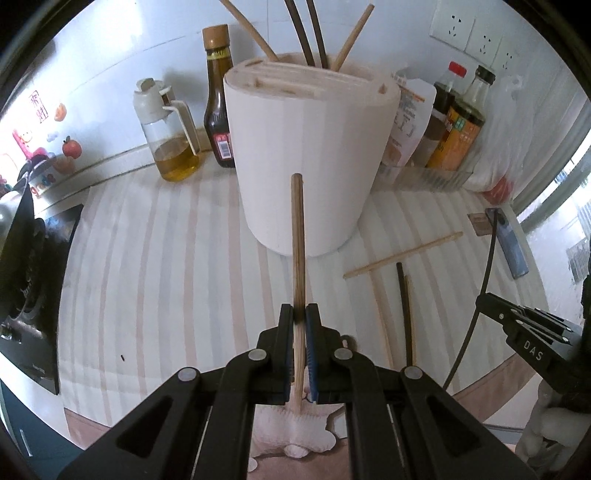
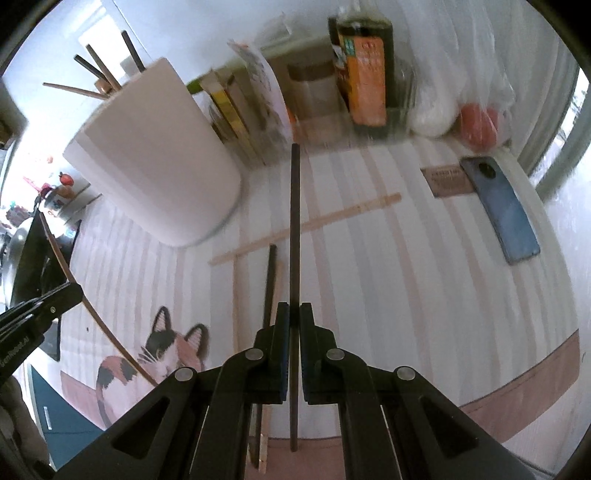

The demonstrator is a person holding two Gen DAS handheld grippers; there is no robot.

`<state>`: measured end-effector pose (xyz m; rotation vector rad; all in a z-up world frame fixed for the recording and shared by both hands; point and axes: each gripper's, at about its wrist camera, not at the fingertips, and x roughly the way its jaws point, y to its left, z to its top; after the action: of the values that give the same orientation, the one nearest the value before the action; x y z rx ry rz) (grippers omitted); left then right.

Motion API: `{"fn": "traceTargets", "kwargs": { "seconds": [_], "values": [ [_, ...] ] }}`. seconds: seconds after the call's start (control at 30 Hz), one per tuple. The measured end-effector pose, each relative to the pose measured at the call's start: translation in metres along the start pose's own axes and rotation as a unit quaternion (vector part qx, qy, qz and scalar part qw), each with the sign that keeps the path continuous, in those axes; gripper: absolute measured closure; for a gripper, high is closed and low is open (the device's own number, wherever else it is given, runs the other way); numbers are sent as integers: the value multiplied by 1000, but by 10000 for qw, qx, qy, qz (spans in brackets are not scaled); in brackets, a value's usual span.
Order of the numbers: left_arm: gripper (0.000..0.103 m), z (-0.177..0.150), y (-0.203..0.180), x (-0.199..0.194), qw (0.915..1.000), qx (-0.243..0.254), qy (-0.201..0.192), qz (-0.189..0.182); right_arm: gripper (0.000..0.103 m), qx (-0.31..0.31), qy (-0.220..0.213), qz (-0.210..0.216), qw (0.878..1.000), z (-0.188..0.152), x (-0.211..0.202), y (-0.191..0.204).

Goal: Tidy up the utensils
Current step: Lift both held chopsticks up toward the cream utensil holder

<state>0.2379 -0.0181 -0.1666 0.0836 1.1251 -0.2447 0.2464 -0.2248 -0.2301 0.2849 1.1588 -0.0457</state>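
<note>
My left gripper point(image 1: 300, 314) has its jaws clamped on a slim, round wooden chopstick point(image 1: 297, 236), pale brown with a fine grain, which runs straight out ahead between the blue pads and ends in a blunt tip. My right gripper point(image 2: 294, 312) is closed the same way on a dark chopstick point(image 2: 295, 229), matt, nearly black and just as thin. Both point steeply down at the worktop point(image 1: 155, 280), which wears a smooth cloth striped in cream and pale pink, with a calico cat printed near its front edge.

Toward the back edge stands the holder point(image 1: 306, 162), a tall rounded tub of pale, smooth material with slots cut in its flat top; several wooden and dark chopsticks point(image 1: 314, 33) lean out of it. More chopsticks lie loose on the cloth to the right of the holder: a light one point(image 1: 402, 254) lying askew, and a dark one point(image 1: 404, 310) beside two pale ones.

Glass bottles of oil point(image 1: 173, 136) and sauce point(image 1: 218, 99) line the back edge. A blue phone point(image 2: 506, 210) lies flat near the right edge.
</note>
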Motion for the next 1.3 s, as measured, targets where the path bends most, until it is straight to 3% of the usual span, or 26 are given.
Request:
{"fn": "traceTargets", "kwargs": {
  "seconds": [0.7,1.3],
  "values": [
    [99,37,5,-40,9977,-150,-660,-15,98,-316,-1026,151,9941,51,-39,37],
    [99,80,9,-117,9896,-327,-1399,-43,98,-656,-1736,638,9806,109,-115,78]
  ]
}}
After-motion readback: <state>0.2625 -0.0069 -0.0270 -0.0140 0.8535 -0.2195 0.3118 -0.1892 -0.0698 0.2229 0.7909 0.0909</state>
